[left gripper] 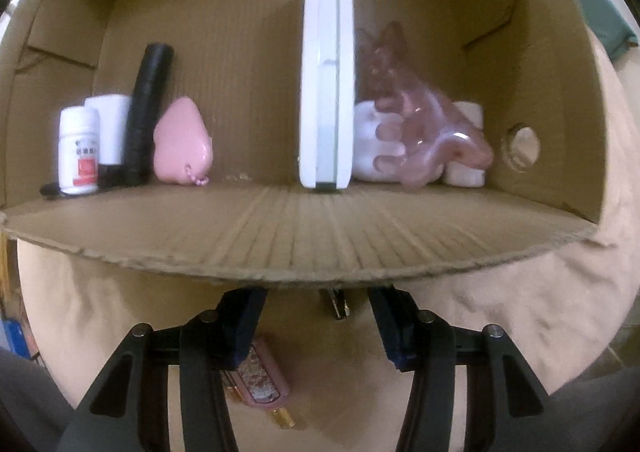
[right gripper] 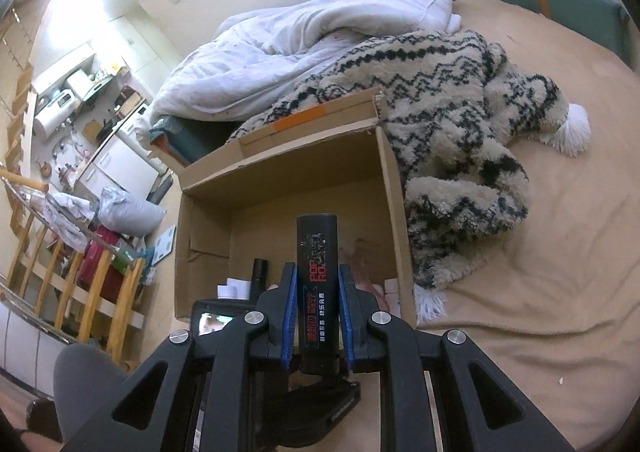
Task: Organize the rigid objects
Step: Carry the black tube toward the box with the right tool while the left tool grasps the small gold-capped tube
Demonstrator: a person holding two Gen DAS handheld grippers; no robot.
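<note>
A cardboard box sits on a tan bed sheet. Seen from the left wrist, things stand in a row along the box's far side. At the far left is a white pill bottle with a red label. Just behind it is a white tube. Next to that a black tube leans up. Right of it is a pink pouch. In the middle a white round mirror stands on its edge. Right of the mirror a clear pink hair clip lies on two small white jars.

The left gripper is on the near side of the box wall, over the sheet. Its jaws are apart and hold nothing. A pink case lies on the sheet beside the left finger, and a small metal thing lies between the fingers, not touched.

The right gripper is clenched on a black can with red writing. It holds the can above the near edge of the box. A patterned blanket and a white quilt lie past the box.
</note>
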